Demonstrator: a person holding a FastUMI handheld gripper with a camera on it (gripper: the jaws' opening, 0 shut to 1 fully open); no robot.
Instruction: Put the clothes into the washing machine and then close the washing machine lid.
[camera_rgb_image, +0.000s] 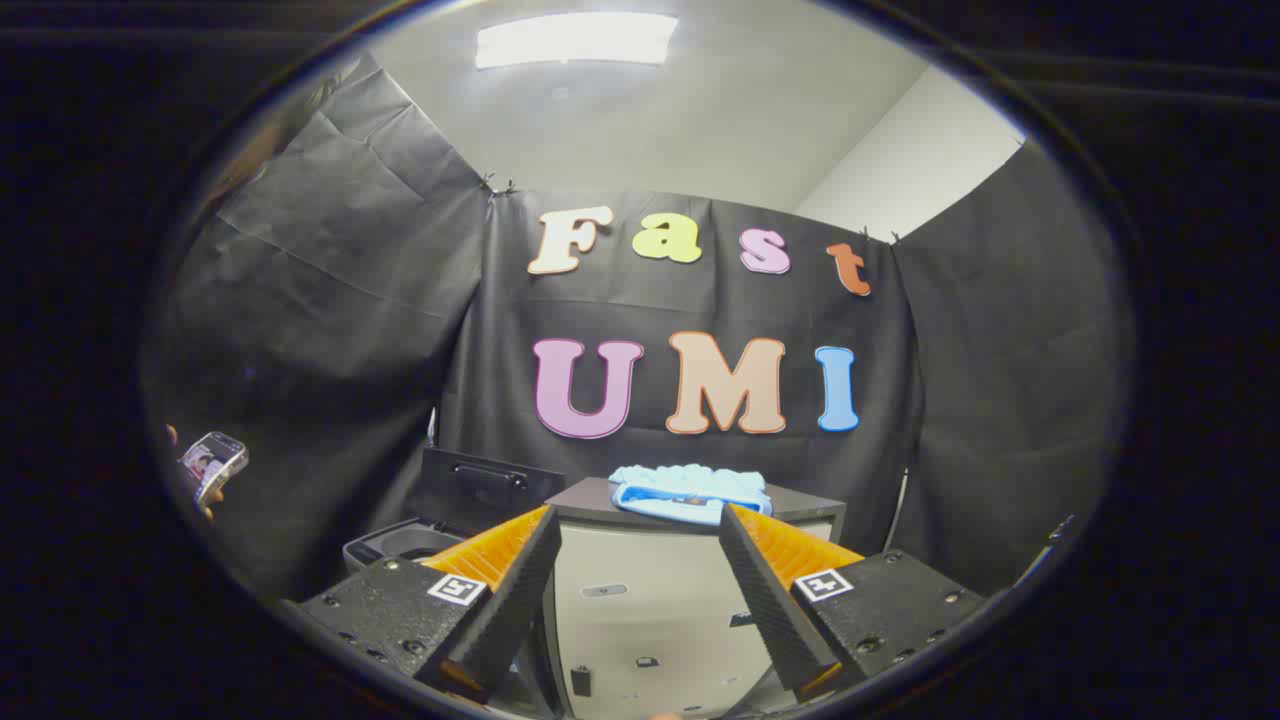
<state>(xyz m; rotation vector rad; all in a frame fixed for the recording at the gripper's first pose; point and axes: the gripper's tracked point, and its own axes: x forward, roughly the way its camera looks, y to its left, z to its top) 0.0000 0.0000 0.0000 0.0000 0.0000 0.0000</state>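
- Gripper (640, 545) of mine is spread wide and holds nothing; both fingers aim at the far cabinet (660, 600).
- Light blue clothes (690, 492) lie bunched on the cabinet top, just beyond my fingertips.
- Washing machine (405, 545) sits left of the cabinet, its lid (487, 487) standing up.
- I judge the cloth soft, light and floppy; I'd pinch a raised fold near the middle so little trails.
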